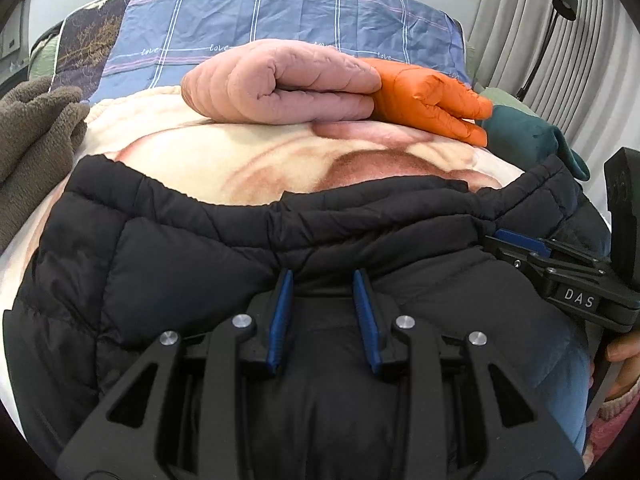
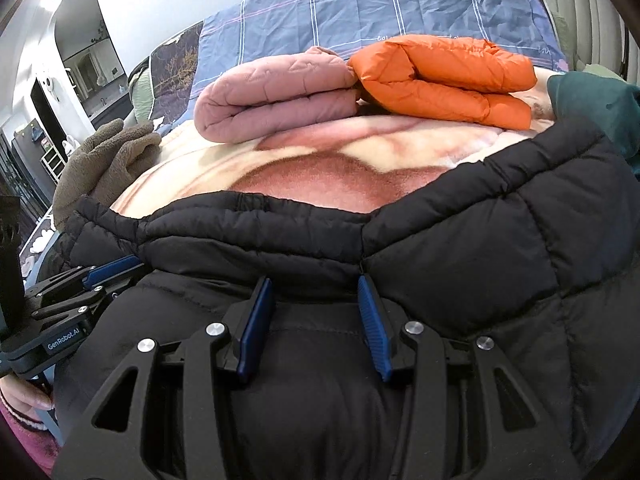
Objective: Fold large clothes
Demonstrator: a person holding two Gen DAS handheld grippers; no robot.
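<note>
both grippers' jaws clamp the black puffer jacket (image 1: 160, 248) fold between their pads.

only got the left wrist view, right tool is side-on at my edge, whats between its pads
Observer: The black puffer jacket fills the gap between the right tool's pads; it looks gripped.
Operator: whats left of the brown fleece
Observer: An arched doorway, apparently into another room.
Operator: any marking on the left tool
Observer: Its side label reads GenRobot.AI.
</note>
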